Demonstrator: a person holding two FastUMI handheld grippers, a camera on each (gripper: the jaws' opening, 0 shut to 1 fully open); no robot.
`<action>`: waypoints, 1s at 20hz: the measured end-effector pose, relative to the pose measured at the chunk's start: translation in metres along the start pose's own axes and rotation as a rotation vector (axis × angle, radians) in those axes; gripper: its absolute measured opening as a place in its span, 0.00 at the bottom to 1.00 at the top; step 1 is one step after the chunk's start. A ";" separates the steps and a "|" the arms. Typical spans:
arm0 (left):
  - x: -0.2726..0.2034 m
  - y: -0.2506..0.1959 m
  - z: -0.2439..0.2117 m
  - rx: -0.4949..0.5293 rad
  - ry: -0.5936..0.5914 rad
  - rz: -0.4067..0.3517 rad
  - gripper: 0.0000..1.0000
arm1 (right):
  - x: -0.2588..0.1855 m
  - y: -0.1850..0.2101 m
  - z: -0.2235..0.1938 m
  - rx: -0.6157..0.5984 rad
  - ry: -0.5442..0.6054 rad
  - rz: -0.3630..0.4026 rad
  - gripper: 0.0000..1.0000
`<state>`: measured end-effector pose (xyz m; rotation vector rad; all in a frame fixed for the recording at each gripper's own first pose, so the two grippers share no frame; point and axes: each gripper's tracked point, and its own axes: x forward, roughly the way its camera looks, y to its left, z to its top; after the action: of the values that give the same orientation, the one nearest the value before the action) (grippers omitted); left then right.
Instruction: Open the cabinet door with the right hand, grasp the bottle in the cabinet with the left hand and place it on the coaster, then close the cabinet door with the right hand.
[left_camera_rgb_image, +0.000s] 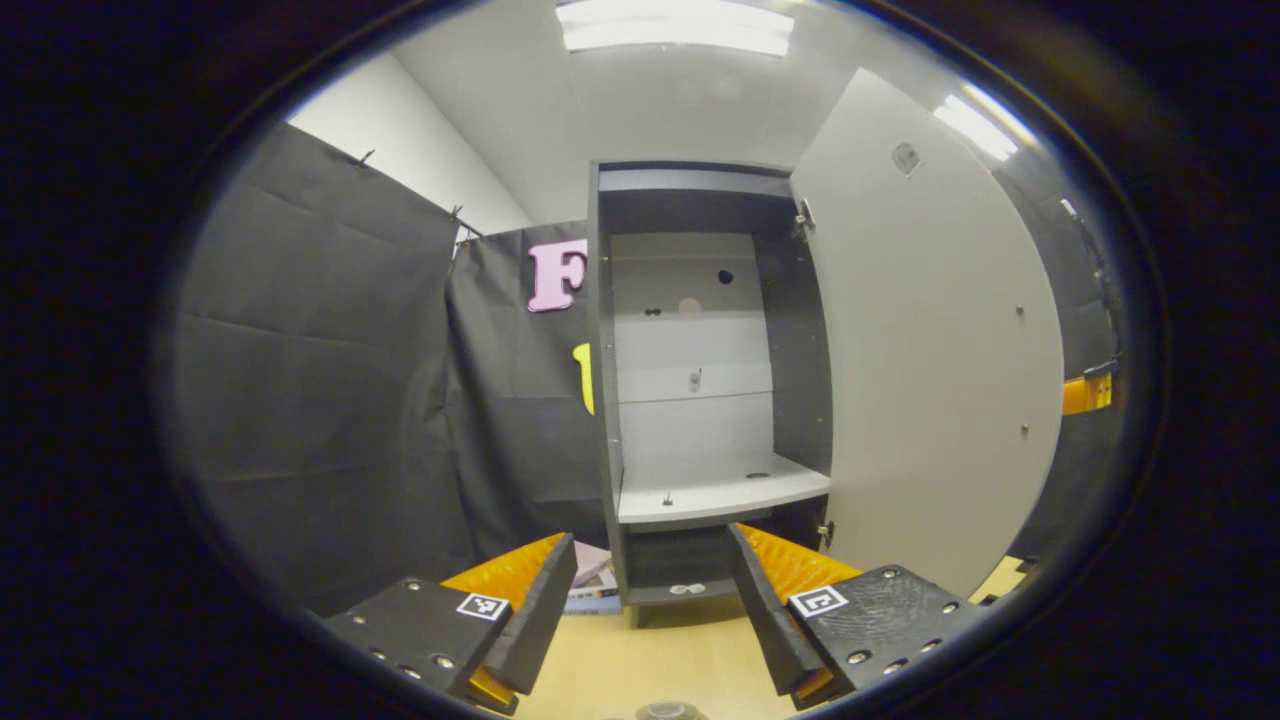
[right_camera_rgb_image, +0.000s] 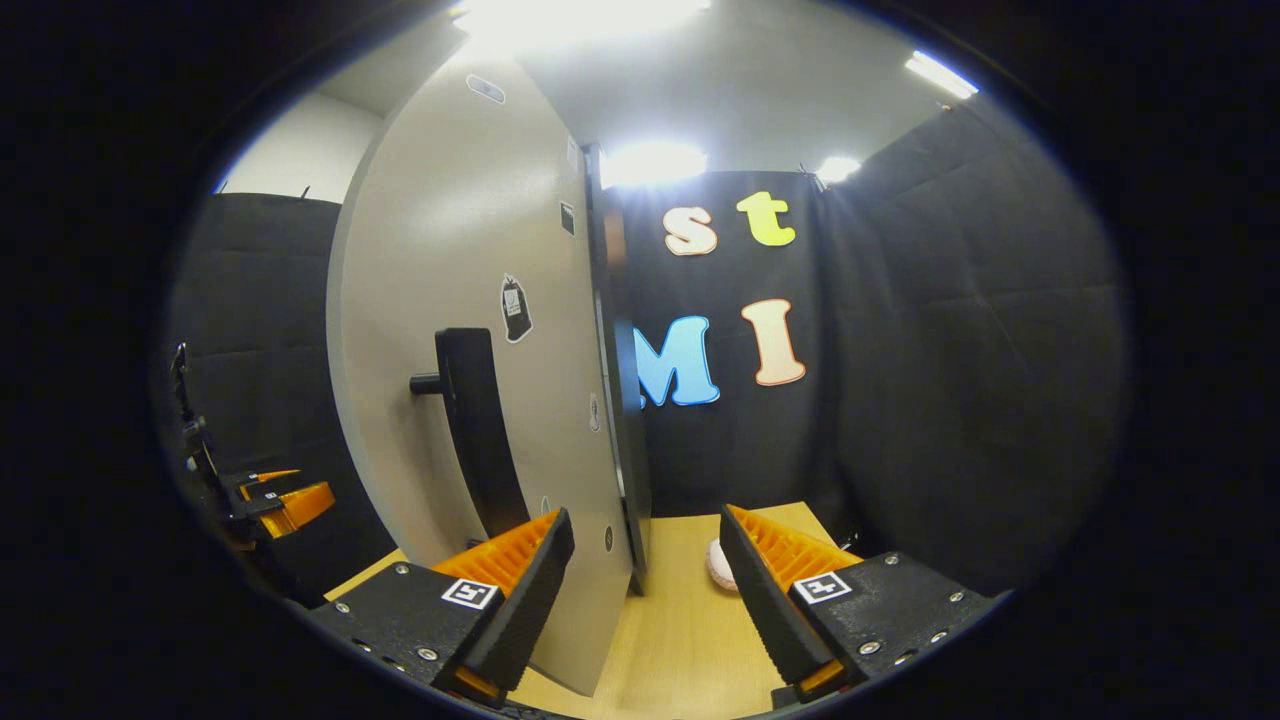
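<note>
Before the open cabinet (left_camera_rgb_image: 700, 400) — left tongs (left_camera_rgb_image: 652, 600) spread, empty.

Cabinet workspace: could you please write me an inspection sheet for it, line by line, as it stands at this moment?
Surface: wooden table, cabinet standing on it.
Job's things: cabinet with door swung wide open; shelf carries tiny specks; door handle free.
Clutter: pale round thing on the table, unclear what; printed sheets by the cabinet's foot.
Grippers: left hand-held gripper open, empty; right hand-held gripper open, empty, at the door's edge.
Cables: nothing seen.
Surroundings: black cloth walls, ceiling lights.
</note>
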<state>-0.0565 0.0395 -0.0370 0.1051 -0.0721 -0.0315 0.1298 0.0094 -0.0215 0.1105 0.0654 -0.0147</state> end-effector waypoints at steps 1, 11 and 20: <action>0.005 0.006 0.002 0.002 -0.008 -0.003 0.86 | -0.001 0.007 0.000 -0.006 -0.002 0.002 0.92; 0.036 0.043 -0.020 -0.033 0.024 -0.035 0.92 | -0.001 0.056 -0.010 0.031 -0.027 -0.012 0.91; 0.043 0.052 -0.006 -0.036 0.013 -0.030 0.92 | 0.017 0.092 -0.010 0.039 -0.032 0.060 0.92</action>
<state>-0.0118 0.0908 -0.0346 0.0706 -0.0573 -0.0624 0.1477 0.1017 -0.0222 0.1515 0.0299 0.0424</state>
